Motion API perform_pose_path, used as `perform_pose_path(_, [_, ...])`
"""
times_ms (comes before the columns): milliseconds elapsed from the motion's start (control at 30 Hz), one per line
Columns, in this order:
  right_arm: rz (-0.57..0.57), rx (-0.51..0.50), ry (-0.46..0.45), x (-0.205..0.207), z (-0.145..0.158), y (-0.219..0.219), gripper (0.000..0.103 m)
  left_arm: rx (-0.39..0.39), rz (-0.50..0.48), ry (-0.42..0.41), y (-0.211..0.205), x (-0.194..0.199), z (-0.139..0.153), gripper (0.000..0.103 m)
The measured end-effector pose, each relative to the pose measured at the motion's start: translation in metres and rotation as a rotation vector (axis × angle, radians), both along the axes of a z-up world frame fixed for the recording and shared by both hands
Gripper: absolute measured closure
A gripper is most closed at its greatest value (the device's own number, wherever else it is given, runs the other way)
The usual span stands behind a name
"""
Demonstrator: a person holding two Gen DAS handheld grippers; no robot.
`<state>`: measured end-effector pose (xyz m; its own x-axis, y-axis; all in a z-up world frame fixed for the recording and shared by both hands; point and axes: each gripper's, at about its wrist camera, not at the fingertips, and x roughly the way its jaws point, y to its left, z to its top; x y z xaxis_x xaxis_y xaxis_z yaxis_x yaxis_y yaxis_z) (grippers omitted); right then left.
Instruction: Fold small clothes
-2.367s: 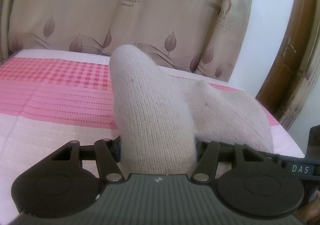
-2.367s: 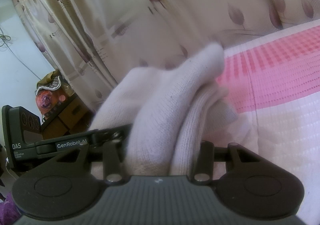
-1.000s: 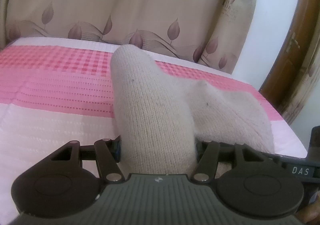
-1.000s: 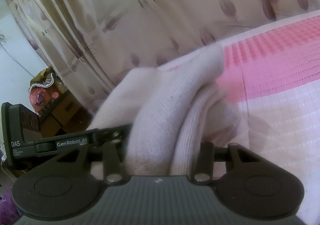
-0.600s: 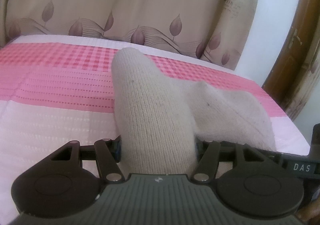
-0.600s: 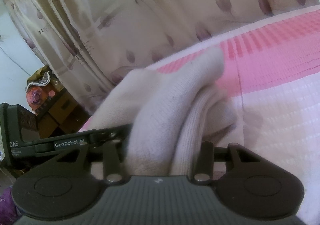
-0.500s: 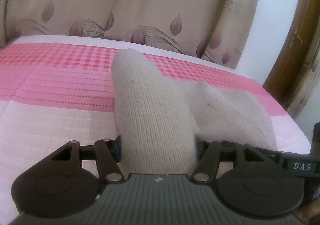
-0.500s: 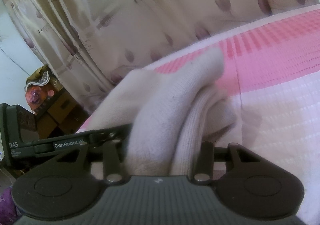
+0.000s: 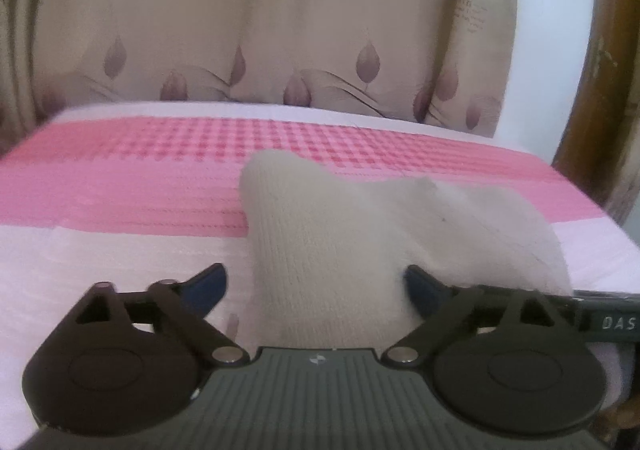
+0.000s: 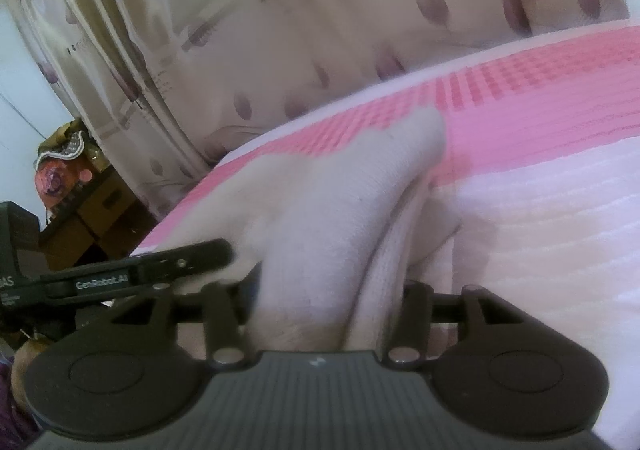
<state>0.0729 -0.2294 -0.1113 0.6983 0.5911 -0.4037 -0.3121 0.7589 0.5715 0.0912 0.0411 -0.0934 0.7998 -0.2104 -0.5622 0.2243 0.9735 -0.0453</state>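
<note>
1. We see a cream knit cloth [image 9: 320,250] on the bed [image 9: 120,242]. It is soft and ribbed, and it is bunched up into a hump.
2. In the left wrist view the cloth sits right in front of our left tongs [image 9: 316,286]. One part pokes up like a small hill and another part slopes off to the right.
3. Our left tongs are spread wide. The blue finger [image 9: 206,284] on the left side is clear of the cloth, with bed showing in the gap. The finger on the right side is at the edge of the cloth, and we cannot tell if it touches.
4. In the right wrist view the same cloth [image 10: 340,217] fills the space in our right tongs [image 10: 328,290]. It looks folded over, with two layers side by side.
5. The fingers of our right tongs are close against both sides of the cloth and pinch it. This view is a bit blurry.
6. The other tool shows in the right wrist view as a black bar [image 10: 140,274] with white letters on it. It lies just beside the cloth on the left.
7. The bed has a pink checked band far off and pale pink sheet near us.
8. Behind the bed hangs a beige curtain [image 9: 280,29] with purple leaves and some words on it.
9. A brown wooden door frame [image 9: 600,69] stands at the right in the left wrist view.
</note>
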Motion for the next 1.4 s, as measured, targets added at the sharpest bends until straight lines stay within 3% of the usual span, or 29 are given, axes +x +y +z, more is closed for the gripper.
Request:
perform_pose_path(200, [-0.044,-0.008,-0.019,-0.015,0.003,-0.005,0.051,0.021,0.030,-0.031,0.002,-0.011,0.005,0.001])
perform_pose_path(400, [-0.138,-0.063,-0.082,-0.042,0.022,-0.011,0.049,0.093,0.060,-0.098,-0.006,-0.026,0.016,0.000])
perform_pose_path(600, [-0.269,-0.113,-0.268,-0.086,0.045,-0.012,0.019,0.134,0.126,-0.211,-0.013,-0.044,0.032,0.000])
perform_pose_path(667, [-0.291,-0.130,-0.318,-0.097,0.054,-0.009,0.006,0.122,0.126,-0.226,-0.012,-0.048,0.038,0.000])
perform_pose_path(733, [-0.310,-0.147,-0.361,-0.107,0.062,-0.004,0.001,0.107,0.128,-0.225,-0.013,-0.051,0.043,0.000])
perform_pose_path(833, [-0.307,-0.149,-0.389,-0.116,0.072,0.001,0.001,0.135,0.114,-0.217,-0.017,-0.055,0.051,0.000])
perform_pose_path(1033, [-0.329,-0.205,-0.430,-0.127,0.087,0.009,0.001,0.220,0.126,-0.281,-0.029,-0.070,0.064,0.000])
perform_pose_path(1200, [-0.335,-0.199,-0.435,-0.134,0.091,0.006,0.001,0.227,0.144,-0.414,-0.034,-0.087,0.078,0.000])
perform_pose_path(1400, [-0.337,-0.199,-0.409,-0.139,0.086,0.002,0.001,0.179,0.159,-0.422,-0.035,-0.092,0.088,0.000])
